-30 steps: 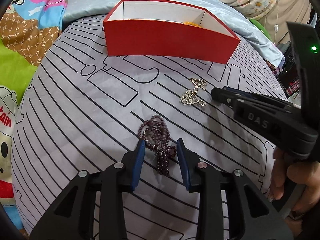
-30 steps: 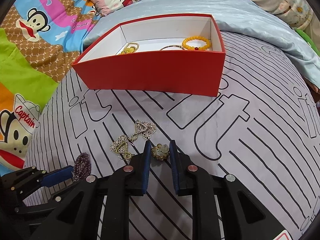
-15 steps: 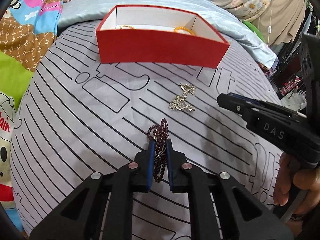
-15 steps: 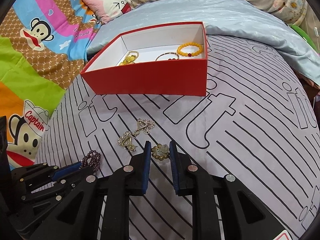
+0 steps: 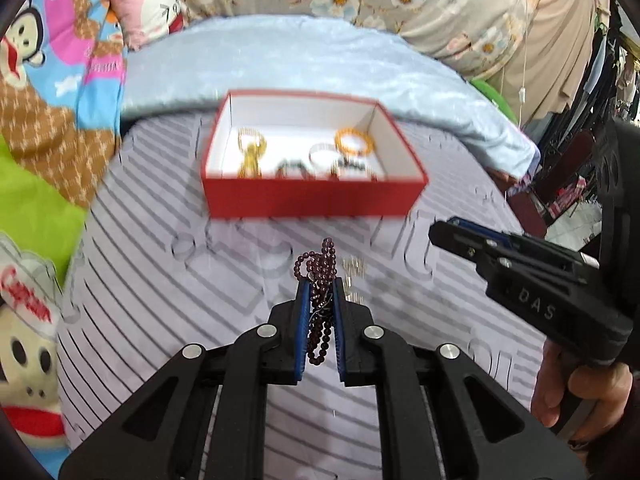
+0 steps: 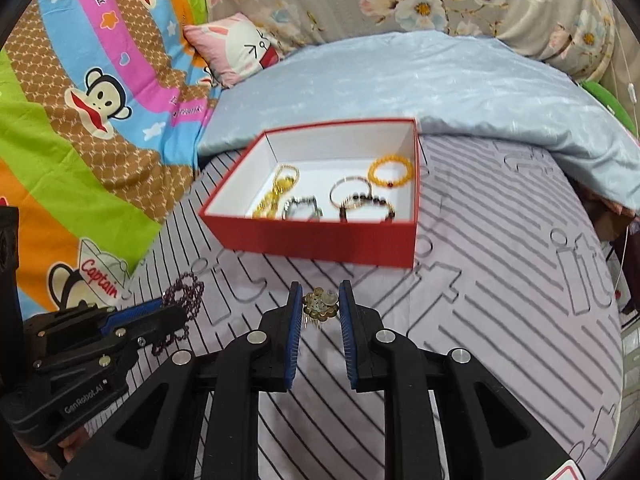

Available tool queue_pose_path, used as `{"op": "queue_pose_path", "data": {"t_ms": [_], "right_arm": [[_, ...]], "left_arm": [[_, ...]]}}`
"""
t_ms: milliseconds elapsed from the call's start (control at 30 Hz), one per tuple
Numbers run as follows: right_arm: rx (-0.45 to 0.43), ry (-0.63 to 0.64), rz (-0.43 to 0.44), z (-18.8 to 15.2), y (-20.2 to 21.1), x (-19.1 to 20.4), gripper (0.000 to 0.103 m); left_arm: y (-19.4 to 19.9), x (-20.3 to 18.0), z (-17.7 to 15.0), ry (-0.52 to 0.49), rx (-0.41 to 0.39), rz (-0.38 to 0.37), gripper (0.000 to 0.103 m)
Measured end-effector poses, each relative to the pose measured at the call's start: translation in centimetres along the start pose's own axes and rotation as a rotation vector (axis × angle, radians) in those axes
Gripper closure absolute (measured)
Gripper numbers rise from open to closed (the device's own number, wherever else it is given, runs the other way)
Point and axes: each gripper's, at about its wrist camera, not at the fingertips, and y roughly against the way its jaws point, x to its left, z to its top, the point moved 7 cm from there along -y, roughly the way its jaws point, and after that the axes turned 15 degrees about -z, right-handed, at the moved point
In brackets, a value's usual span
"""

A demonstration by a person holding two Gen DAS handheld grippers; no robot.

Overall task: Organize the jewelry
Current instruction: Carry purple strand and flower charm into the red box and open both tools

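The left gripper has its jaws clamped on a string of small dark purple round beads. Part of the bead string pokes up past the blue pads and part hangs down between them, above the bed. In the right wrist view the same left gripper shows at the lower left with the purple beads bunched at its tip. The right gripper has its jaws a little apart, one on each side of a small gold flower-shaped hair comb. I cannot tell if the pads touch the comb. In the left wrist view the right gripper sticks in from the right, and a hand holds its handle. A small silver chain piece lies blurry on the bed just right of the beads. Farther away sits an open red cardboard box with white inside. In the box lie a round orange bead bracelet at the far right, a thin shiny metal bangle, a dark bead bracelet near the front wall, a gold chain piece at the left, and a dark and silver bracelet beside it. All of this rests on a pale purple bed sheet with black line shapes. Behind the box is a light blue quilt. On the left is a bright blanket with cartoon monkeys, and a pink pillow with a bunny face lies at the far side.
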Motion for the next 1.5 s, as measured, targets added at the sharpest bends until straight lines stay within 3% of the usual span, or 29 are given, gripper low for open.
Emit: {"op": "queue_pose_path", "data": {"t_ms": [267, 600, 1067, 1500], "right_arm": [[-0.066, 0.016, -0.01, 4.9, -0.4, 0.5, 0.086], [-0.056, 0.005, -0.035, 9.2, -4.8, 0.4, 0.086], [0.005, 0.01, -0.074, 11.4, -11.9, 0.9, 0.086], [0.039, 0.022, -0.085, 11.8, -15.0, 1.7, 0.086]], "left_arm": [[-0.1, 0.6, 6.5, -0.049, -0.091, 0.046, 0.093], [-4.7, 3.1, 11.8, -0.067, -0.091, 0.13, 0.093], [-11.2, 7.7, 14.7, -0.037, -0.04, 0.208, 0.093], [-13.9, 9.1, 15.5, -0.027, -0.013, 0.227, 0.093]]}}
